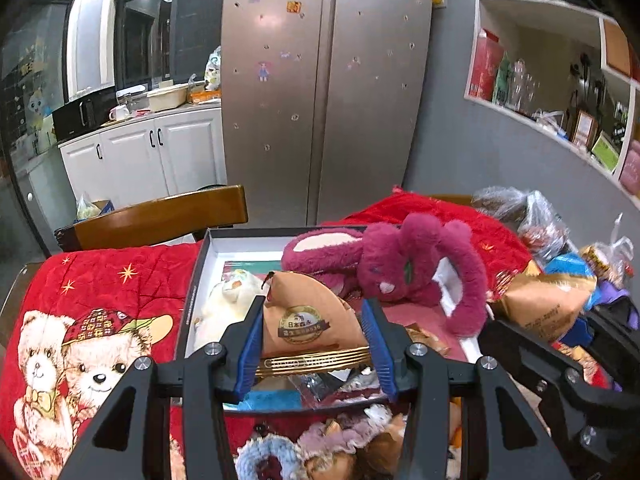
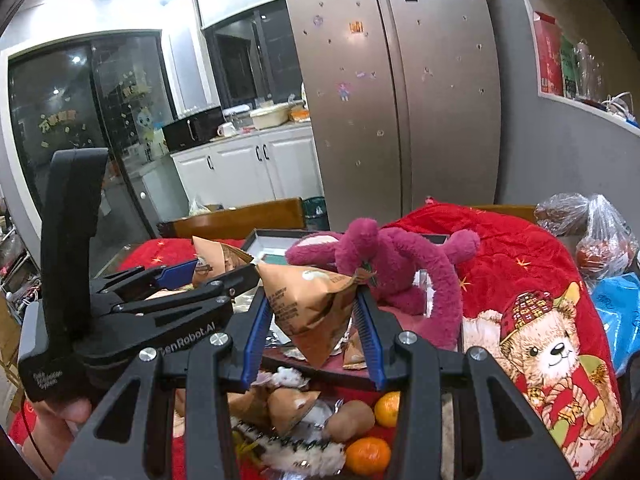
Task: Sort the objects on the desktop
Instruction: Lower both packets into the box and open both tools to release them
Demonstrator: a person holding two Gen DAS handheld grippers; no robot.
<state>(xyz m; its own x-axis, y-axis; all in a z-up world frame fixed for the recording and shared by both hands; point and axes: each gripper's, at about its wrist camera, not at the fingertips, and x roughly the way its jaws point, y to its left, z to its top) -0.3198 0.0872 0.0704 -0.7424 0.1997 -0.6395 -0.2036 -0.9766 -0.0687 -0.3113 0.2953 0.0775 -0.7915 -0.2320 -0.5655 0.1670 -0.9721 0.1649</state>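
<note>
A home kitchen. A steel fridge [image 1: 326,92] with stickers stands beside white cabinets [image 1: 160,156] and a cluttered counter [image 1: 160,110]. Wall shelves [image 1: 560,80] hold boxes.

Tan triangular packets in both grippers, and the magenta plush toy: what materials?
Tan triangular packet in the left gripper: looks like matte kraft paper or paper-look film; creased, printed gold seal. Tan triangular packet in the right gripper: same matte stock, crumpled, crimped seam; whether it has a foil lining cannot be told. Magenta plush toy: soft synthetic pile fabric, fuzzy nap, limp limbs draped over the box edge.
</note>
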